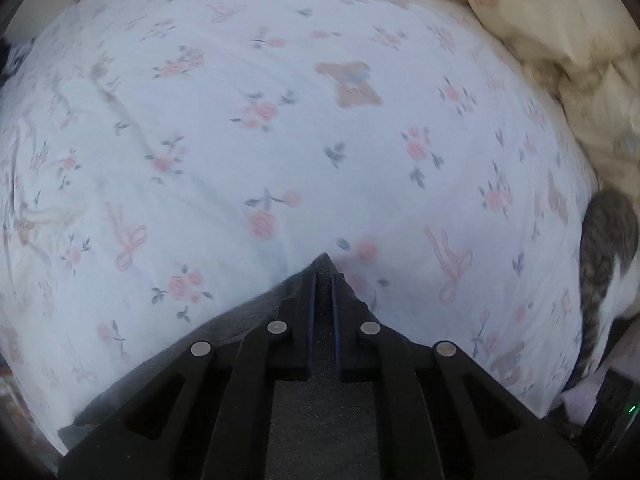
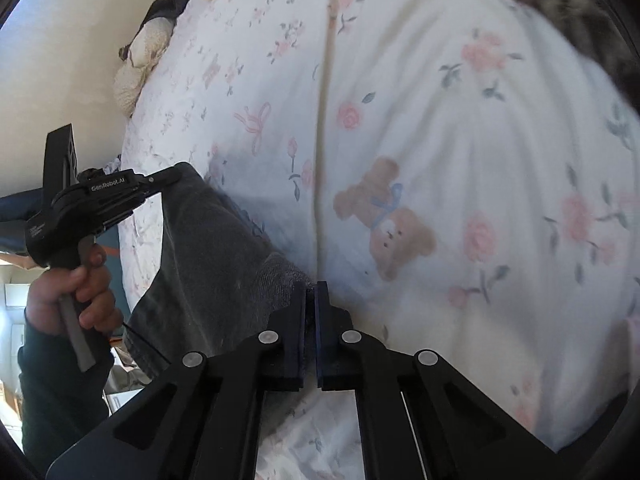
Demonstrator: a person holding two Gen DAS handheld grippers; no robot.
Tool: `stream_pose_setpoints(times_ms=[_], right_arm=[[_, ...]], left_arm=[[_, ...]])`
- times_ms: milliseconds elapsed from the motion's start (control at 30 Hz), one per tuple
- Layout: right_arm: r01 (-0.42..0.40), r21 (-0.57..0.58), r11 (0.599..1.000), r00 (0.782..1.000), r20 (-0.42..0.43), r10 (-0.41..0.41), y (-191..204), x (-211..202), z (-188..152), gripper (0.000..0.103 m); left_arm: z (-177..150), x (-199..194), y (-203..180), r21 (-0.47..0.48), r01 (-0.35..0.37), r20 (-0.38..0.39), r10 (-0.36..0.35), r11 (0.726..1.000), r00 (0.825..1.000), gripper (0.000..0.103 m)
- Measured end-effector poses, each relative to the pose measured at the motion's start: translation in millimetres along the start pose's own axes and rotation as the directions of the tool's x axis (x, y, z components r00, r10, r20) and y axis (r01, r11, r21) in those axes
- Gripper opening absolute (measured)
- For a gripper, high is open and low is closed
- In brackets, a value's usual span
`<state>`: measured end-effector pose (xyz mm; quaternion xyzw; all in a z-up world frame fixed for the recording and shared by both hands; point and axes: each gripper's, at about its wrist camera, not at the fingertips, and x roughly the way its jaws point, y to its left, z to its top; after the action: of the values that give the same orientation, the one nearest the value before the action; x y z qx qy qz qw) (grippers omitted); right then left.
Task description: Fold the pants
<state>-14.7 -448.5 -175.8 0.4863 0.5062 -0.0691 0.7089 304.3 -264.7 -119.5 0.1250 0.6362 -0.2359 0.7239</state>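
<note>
My left gripper (image 1: 324, 268) has its fingers pressed together on a corner of the pants (image 1: 168, 364), dark grey cloth pinched between the pads. From the right wrist camera I see the same tool (image 2: 170, 178) at the left, its tip biting the far edge of the cloth, a hand (image 2: 72, 292) wrapped round its handle.

My right gripper (image 2: 311, 292) is likewise clamped, a sliver of grey fabric showing between the pads.

The pants (image 2: 208, 264) hang stretched between the two tools, over the near left part of the bed. The bed sheet (image 1: 280, 140) is white with roses, bows and teddy bears.

Cream quilt (image 1: 560, 40) bunched at the far right corner. A tabby cat (image 1: 608, 240) at the right edge of the bed. A plush toy (image 2: 136, 64) against the wall. No containers in either view.
</note>
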Motion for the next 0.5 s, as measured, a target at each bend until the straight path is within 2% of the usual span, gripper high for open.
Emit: stream_pose_setpoints(times_ms=[67,100,167,200,267,300,367,433,500], right_arm=[[0.045,-0.013,0.999,0.999,-0.012,-0.045,-1.4,4.7,-4.2,0.001],[0.065,-0.020,0.998,0.998,-0.016,-0.066,-1.3,7.1,-5.4,0.001],[0.098,-0.020,0.995,0.994,-0.038,-0.098,-5.6,12.3,-8.1,0.001],[0.084,-0.001,0.996,0.995,-0.056,-0.084,-9.0,15.8,-8.6,0.001],[0.107,0.001,0.994,0.994,-0.005,-0.107,-9.5,8.2,-5.6,0.000],[0.144,-0.022,0.989,0.989,0.030,-0.143,-6.1,1.9,-4.4,0.001],[0.188,-0.044,0.981,0.980,0.076,-0.184,-0.5,-9.9,-2.4,0.001],[0.188,-0.060,0.980,0.974,0.140,-0.178,5.7,-23.0,-0.1,0.001],[0.111,-0.090,0.990,0.984,0.150,-0.096,14.8,-25.0,3.0,0.002]], left_arm=[[0.1,-1.0,3.8,-0.008,0.012,-0.005,-0.012,1.000,1.000,0.002],[0.8,-1.1,2.9,-0.001,-0.004,0.004,0.004,1.000,1.000,0.002],[4.7,-1.1,4.0,0.005,-0.093,0.034,0.093,0.996,0.995,0.000],[9.2,-2.4,8.6,-0.021,-0.106,0.046,0.106,0.994,0.993,0.000],[11.4,-5.3,12.3,-0.050,-0.085,0.046,0.088,0.995,0.995,0.000],[10.7,-10.2,12.5,-0.043,-0.090,0.054,0.092,0.995,0.994,0.002],[3.2,-30.5,9.9,-0.005,-0.108,0.119,0.108,0.994,0.987,0.007],[-11.9,-53.3,8.7,0.005,-0.108,0.167,0.106,0.994,0.980,0.018],[-33.0,-68.2,4.2,0.033,-0.052,0.182,0.045,0.998,0.982,0.020]])
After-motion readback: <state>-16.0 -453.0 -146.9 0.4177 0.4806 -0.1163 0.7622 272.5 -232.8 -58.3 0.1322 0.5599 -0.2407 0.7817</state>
